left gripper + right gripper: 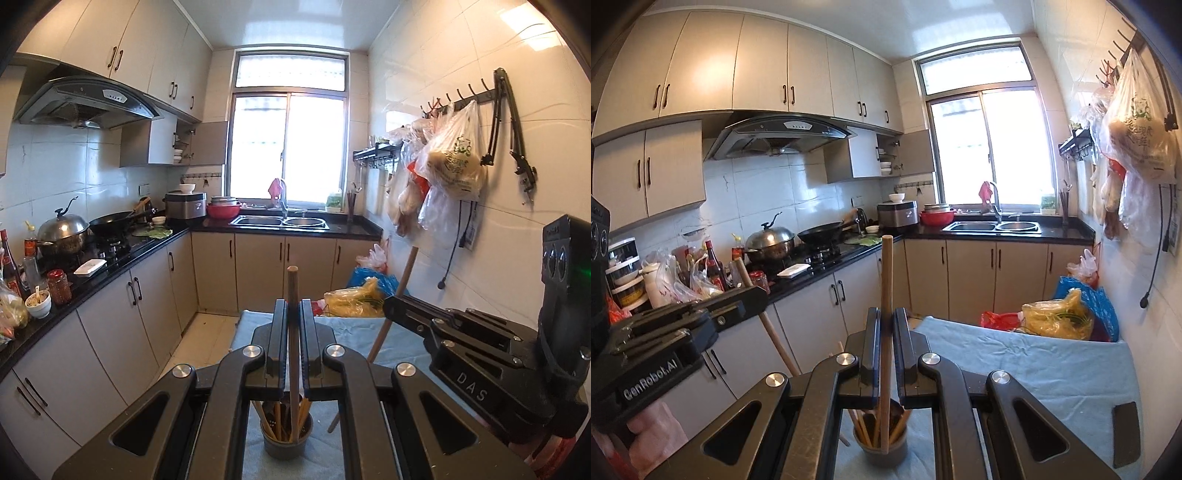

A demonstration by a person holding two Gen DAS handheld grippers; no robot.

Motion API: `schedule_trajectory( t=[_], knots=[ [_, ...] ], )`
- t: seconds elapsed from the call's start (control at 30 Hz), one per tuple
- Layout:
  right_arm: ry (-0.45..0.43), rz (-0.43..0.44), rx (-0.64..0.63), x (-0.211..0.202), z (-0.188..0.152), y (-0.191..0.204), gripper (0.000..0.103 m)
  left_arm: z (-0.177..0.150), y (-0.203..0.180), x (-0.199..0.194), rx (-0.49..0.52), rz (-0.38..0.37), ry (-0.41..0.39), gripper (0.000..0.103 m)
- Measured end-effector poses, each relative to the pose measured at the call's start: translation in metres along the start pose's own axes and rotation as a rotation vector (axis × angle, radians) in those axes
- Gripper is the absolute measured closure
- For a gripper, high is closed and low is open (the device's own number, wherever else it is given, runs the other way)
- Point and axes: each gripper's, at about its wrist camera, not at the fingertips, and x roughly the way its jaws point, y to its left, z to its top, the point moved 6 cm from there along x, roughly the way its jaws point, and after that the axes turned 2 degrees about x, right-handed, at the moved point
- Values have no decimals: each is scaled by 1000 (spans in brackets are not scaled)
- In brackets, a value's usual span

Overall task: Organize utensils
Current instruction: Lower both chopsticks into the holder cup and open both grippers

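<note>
Two wooden sticks are in play, one per tool. The left tool [293, 306] has its jaws pressed together on a wooden stick [293, 332]; long axis near vertical, top end above the fingertips, lower end down in the grey cup [287, 445]. The right tool [885, 314] pinches a second wooden stick [885, 332] the same way, upright with a slight lean, bottom end inside that same cup. In the left wrist view the right tool's stick runs diagonally, upper end tilted right, lower end towards the cup.

There is one cup, standing on the blue cloth [1015, 354] that covers the tabletop, directly under both tools. Several more chopsticks and utensils stand bunched in the cup, leaning outward; exact count can't be told. A dark flat piece [1124, 434] lies on the cloth, well right of the cup.
</note>
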Motion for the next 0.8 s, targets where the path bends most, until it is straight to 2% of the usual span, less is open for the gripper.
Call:
schedule_trajectory(
  t=[0.23, 0.5, 0.8],
  knots=[
    [8, -7, -8, 29, -5, 1, 96, -12, 14, 35, -35, 18, 40, 97],
    [71, -16, 3, 73, -30, -9, 96, -47, 30, 81, -79, 24, 100, 97],
    [121, -25, -3, 98, -63, -16, 96, -74, 42, 96, -108, 27, 130, 97]
  ],
)
